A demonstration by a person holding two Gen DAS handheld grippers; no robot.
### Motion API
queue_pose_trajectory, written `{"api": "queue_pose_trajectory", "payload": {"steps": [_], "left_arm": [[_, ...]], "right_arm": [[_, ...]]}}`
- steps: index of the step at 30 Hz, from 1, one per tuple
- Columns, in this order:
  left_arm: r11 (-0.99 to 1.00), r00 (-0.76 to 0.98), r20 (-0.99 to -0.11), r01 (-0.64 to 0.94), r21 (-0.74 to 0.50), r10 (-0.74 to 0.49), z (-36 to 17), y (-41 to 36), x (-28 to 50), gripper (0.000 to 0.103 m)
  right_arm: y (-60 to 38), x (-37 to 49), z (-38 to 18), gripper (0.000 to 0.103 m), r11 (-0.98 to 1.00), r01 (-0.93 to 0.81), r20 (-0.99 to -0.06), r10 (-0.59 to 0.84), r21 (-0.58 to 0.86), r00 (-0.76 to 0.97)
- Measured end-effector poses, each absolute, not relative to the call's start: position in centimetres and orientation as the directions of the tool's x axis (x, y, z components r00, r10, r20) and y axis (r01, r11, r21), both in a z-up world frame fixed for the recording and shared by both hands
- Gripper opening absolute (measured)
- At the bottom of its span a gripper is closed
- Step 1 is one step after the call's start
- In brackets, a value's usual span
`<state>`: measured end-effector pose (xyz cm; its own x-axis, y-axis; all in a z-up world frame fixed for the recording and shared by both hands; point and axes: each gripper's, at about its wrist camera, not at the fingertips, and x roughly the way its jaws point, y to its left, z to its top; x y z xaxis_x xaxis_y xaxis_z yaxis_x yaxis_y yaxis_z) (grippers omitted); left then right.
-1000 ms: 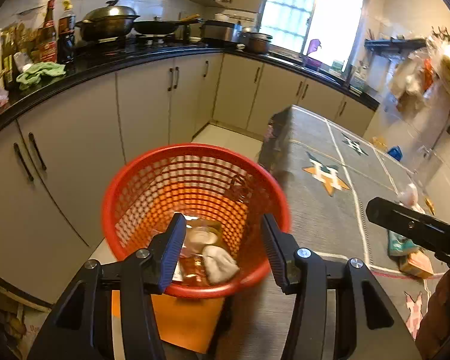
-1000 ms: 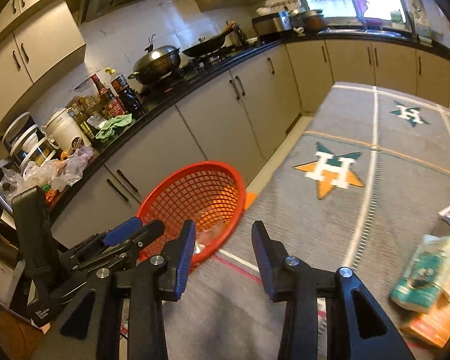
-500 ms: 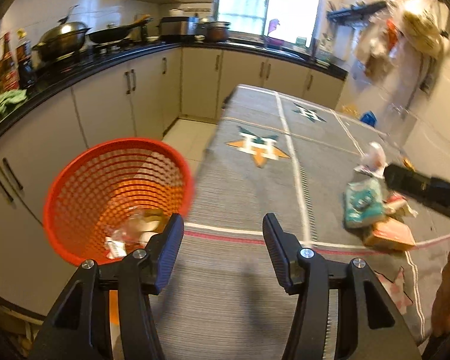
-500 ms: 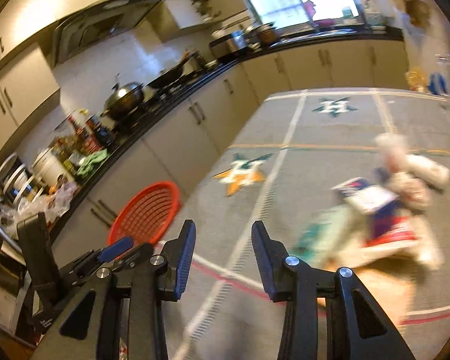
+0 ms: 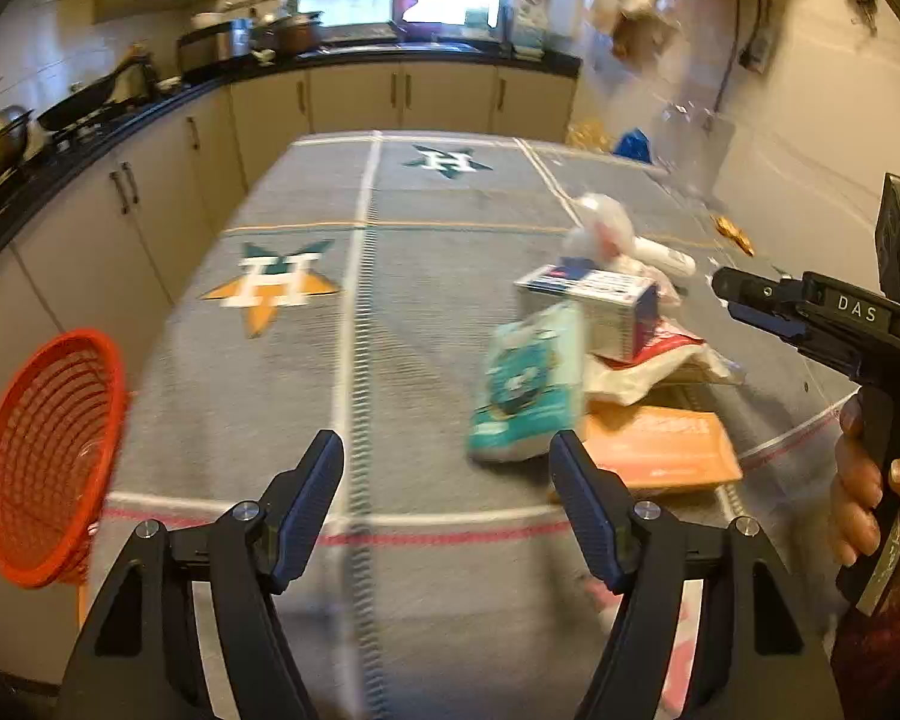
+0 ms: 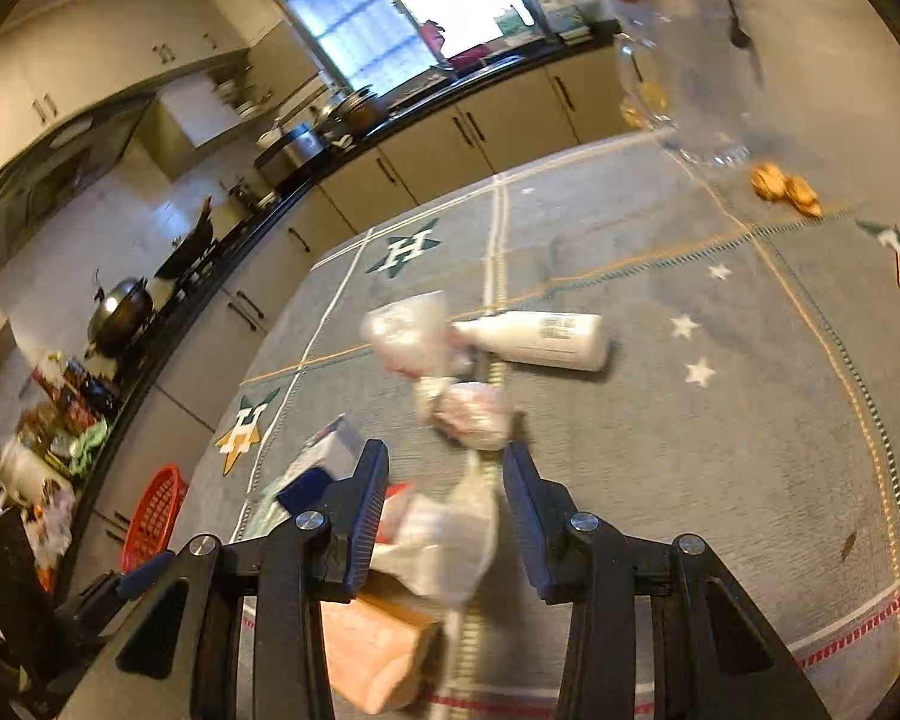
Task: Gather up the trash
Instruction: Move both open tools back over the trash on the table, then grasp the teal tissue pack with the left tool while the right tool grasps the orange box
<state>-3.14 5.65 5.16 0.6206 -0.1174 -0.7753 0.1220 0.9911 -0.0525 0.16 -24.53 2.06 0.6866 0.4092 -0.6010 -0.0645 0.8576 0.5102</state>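
Over trash pile [image 5: 594, 360] now, basket [image 5: 42, 456] swung left; left hand-held gripper [image 5: 447, 480] just widened, empty; right hand-held gripper [image 6: 444, 480] released.

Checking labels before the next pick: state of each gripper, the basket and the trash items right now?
left gripper: open, jaws just widened, nothing between them
right gripper: open, over the pile, pads not pressing anything
red basket: beside the table edge, contents not visible
white bottle: lying on its side
teal packet: leaning on the box
box: atop the pile
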Motion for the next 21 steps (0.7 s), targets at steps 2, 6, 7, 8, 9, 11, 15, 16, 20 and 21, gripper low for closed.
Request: {"api": "queue_pose_trajectory", "payload": {"steps": [2,6,7,8,9,11,15,16,20,21], "left_arm": [[0.988,0.61,-0.782,0.144,-0.049,-0.128,4.9,4.4,-2.5,0.07],[0.984,0.598,-0.791,0.177,-0.028,-0.13,4.1,2.1,-1.1,0.07],[0.984,0.598,-0.792,0.176,-0.023,-0.125,4.0,1.9,-0.8,0.07],[0.984,0.596,-0.794,0.176,-0.019,-0.122,3.8,1.7,-0.4,0.069],[0.984,0.593,-0.797,0.175,-0.012,-0.115,3.5,1.6,0.0,0.063],[0.985,0.583,-0.805,0.17,-0.01,-0.109,3.1,1.6,0.7,0.051],[0.989,0.579,-0.808,0.14,-0.04,-0.114,2.8,2.8,1.7,0.025],[0.991,0.573,-0.812,0.128,-0.045,-0.111,2.5,3.2,2.0,0.022],[0.99,0.567,-0.812,0.08,-0.114,-0.139,1.8,5.5,2.0,0.017],[0.99,0.574,-0.806,0.072,-0.125,-0.144,1.7,5.9,1.7,0.017]], "right_arm": [[-25.1,0.5,2.0,0.043,0.847,-0.064,-0.593,0.422,0.528,0.686],[-25.5,0.2,2.0,0.043,0.82,-0.081,-0.572,0.462,0.566,0.678],[-25.4,0.2,2.0,0.043,0.815,-0.089,-0.568,0.473,0.572,0.673],[-25.2,0.0,2.0,0.043,0.81,-0.098,-0.564,0.484,0.578,0.669],[-25.2,-0.1,1.9,0.043,0.806,-0.106,-0.561,0.493,0.582,0.665],[-25.2,-0.2,1.9,0.043,0.796,-0.12,-0.553,0.511,0.593,0.658],[-24.6,-0.3,1.8,0.043,0.774,-0.149,-0.54,0.552,0.616,0.636],[-24.3,-0.4,1.8,0.043,0.771,-0.16,-0.54,0.563,0.617,0.626],[-23.6,-0.8,1.7,0.043,0.76,-0.2,-0.533,0.592,0.618,0.604],[-23.5,-0.9,1.7,0.043,0.757,-0.212,-0.531,0.601,0.618,0.597]]}}
